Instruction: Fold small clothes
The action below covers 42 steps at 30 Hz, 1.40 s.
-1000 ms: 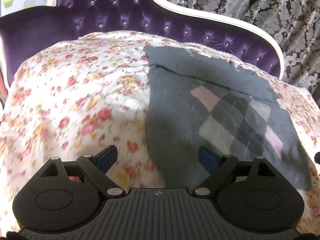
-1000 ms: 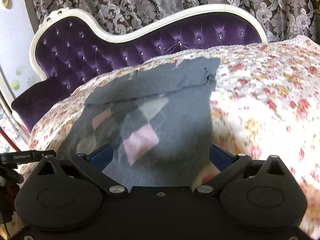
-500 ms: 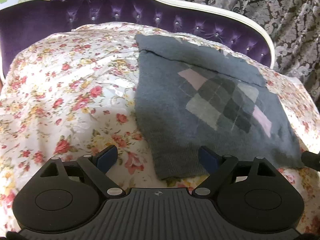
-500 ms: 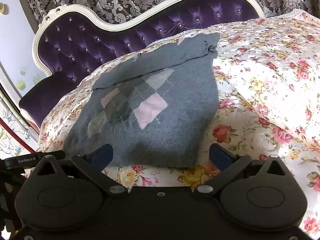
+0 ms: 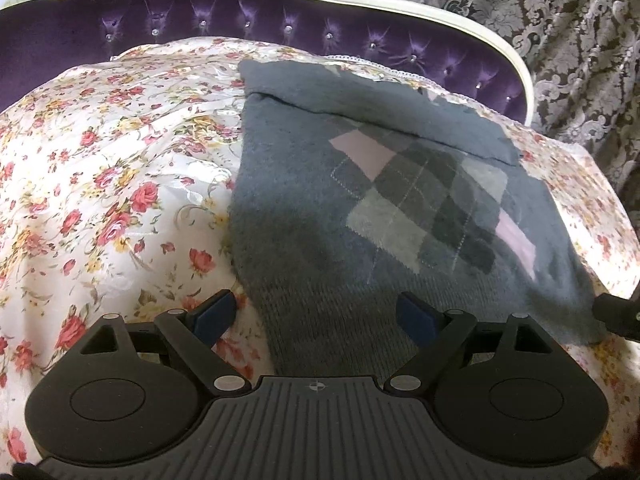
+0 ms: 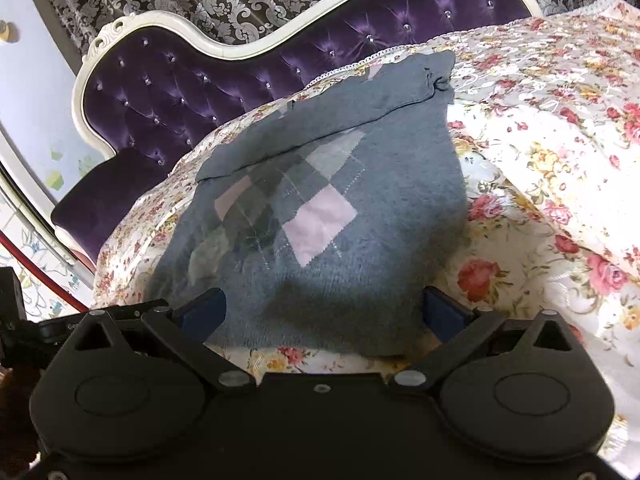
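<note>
**Closing in on the near hem, both jaws wide**

Moving nearer: in the left wrist view the grey sweater (image 5: pixel 360 216) fills more of the frame than half a second ago, and its near edge now runs under the gap between the fingers, where before it lay just ahead of them. In the right wrist view the hem has likewise drawn closer to the fingers; the frame is tilted a little compared with a second ago.

Left gripper (image 5: pixel 316 312): fingers spread wide, nothing pinched. The sweater's near left corner lies between them; the left fingertip (image 5: pixel 214 314) sits over the floral bedspread (image 5: pixel 100 168) just beside the garment's left edge, the right one over the knit.

Right gripper (image 6: pixel 322 312): fingers spread wide, nothing pinched. The hem's right part lies between and just beyond the fingertips, with a strip of bedspread showing nearer the gripper body.

The sweater lies flat, argyle panel up, top part folded over, on the bedspread ahead of both grippers, before the purple headboard (image 6: pixel 192 80). Both grippers point downward at the bed.
</note>
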{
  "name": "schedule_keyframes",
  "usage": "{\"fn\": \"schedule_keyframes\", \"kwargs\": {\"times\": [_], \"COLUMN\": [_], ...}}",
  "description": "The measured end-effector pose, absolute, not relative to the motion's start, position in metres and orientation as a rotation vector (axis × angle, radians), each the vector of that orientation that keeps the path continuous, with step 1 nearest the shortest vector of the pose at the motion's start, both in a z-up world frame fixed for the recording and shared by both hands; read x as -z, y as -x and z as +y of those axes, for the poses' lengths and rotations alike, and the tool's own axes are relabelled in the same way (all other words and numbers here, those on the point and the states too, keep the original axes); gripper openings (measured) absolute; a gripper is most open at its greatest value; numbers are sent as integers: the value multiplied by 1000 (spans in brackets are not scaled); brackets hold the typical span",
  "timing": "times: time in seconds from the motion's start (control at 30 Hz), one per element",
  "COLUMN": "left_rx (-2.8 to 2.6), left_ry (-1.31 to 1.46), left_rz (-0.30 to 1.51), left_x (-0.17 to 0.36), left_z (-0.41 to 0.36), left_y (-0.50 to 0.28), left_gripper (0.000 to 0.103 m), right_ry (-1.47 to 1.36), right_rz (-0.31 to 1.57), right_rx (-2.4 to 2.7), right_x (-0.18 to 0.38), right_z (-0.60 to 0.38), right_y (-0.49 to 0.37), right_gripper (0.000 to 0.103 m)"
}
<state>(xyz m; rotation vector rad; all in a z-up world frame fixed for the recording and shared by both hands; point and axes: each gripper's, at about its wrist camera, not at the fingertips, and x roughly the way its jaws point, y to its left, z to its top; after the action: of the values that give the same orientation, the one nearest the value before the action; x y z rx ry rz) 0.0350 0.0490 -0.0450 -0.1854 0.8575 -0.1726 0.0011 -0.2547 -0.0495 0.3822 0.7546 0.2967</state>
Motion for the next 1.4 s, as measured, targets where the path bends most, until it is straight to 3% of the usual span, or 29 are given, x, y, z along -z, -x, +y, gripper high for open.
{"fn": "schedule_keyframes", "kwargs": {"times": [0.87,0.97,1.13,1.27,1.4], "left_rx": [267,262,232,228,227], "left_ry": [220,214,239,255,251], "left_rz": [884,872,862,863,862], "left_x": [42,43,43,43,42], "left_z": [36,34,42,49,49], "left_y": [-41,-41,-39,-39,-38], "left_gripper": [86,74,45,37,37], "right_ry": [-439,-449,-459,-416,-366], "right_rz": [749,749,758,793,800], "right_rx": [-319,-323,-328,-311,-272], "right_x": [54,54,54,51,50], "right_z": [-255,-256,-259,-253,-249], "right_y": [-12,-13,-14,-18,-16], "right_gripper": [103,103,103,101,72]}}
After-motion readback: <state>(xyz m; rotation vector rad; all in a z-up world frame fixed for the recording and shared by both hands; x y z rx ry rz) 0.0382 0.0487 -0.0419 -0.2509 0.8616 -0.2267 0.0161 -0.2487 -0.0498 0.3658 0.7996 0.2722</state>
